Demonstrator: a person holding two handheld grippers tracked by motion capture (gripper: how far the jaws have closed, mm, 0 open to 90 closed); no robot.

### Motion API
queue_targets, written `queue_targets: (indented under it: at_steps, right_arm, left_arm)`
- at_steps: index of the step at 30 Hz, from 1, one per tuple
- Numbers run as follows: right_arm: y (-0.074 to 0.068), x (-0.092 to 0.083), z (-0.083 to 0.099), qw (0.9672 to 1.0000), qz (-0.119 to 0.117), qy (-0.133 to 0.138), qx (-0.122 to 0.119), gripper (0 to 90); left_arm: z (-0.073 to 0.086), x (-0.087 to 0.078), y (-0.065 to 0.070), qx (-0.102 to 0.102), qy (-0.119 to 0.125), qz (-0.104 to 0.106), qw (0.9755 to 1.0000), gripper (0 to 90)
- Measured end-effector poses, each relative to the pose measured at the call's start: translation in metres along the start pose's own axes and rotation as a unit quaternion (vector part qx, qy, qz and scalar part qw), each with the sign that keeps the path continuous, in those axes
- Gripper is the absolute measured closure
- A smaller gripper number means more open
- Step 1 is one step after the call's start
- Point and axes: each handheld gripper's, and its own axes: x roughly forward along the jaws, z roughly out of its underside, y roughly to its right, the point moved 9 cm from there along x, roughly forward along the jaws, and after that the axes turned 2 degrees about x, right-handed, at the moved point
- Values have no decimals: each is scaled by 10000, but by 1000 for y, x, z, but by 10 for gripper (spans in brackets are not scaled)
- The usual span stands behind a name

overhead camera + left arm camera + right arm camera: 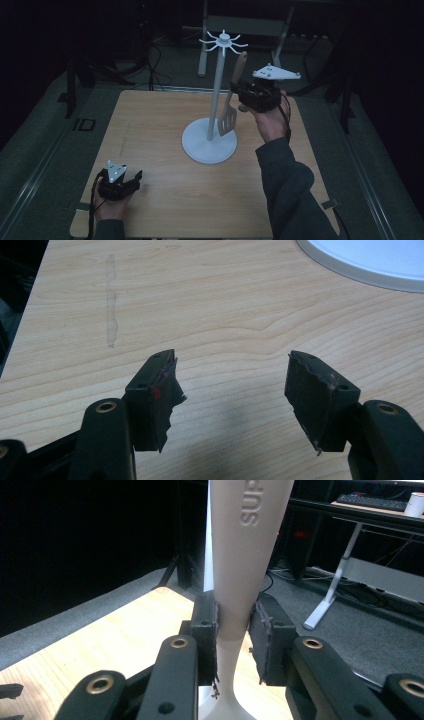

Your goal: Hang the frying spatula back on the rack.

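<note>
A white utensil stand [216, 90] with a ring of hooks [223, 41] on top rises from a round base [200, 147] at mid-table. My right gripper [235, 93] is raised beside the pole, shut on the handle of a slotted spatula [227, 120] that hangs head down just above the base. In the right gripper view the pale handle [235, 580], embossed with letters, is pinched between the pads of the right gripper [234, 630]. My left gripper [134, 179] rests low at the table's near left, open and holding nothing. Between the open jaws of the left gripper [232, 385] lies bare wood.
The wooden table [150, 125] has a faint smear [111, 300] on its left side. The edge of the stand's base [370, 270] lies ahead of the left gripper. Beyond the table are a desk's white legs [202, 45] and cables on a dark floor.
</note>
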Motion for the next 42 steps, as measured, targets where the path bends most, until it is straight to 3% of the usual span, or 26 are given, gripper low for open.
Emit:
queue_targets:
  at_steps: [31, 42]
  right_arm:
    - [1, 21, -2, 9994, -43, -350, 17, 737]
    - [-4, 27, -2, 9994, -29, -354, -16, 728]
  left_arm:
    - [0, 0, 0, -2, 9, 1, 10000, 378]
    - [-1, 0, 0, -4, 15, -8, 10000, 378]
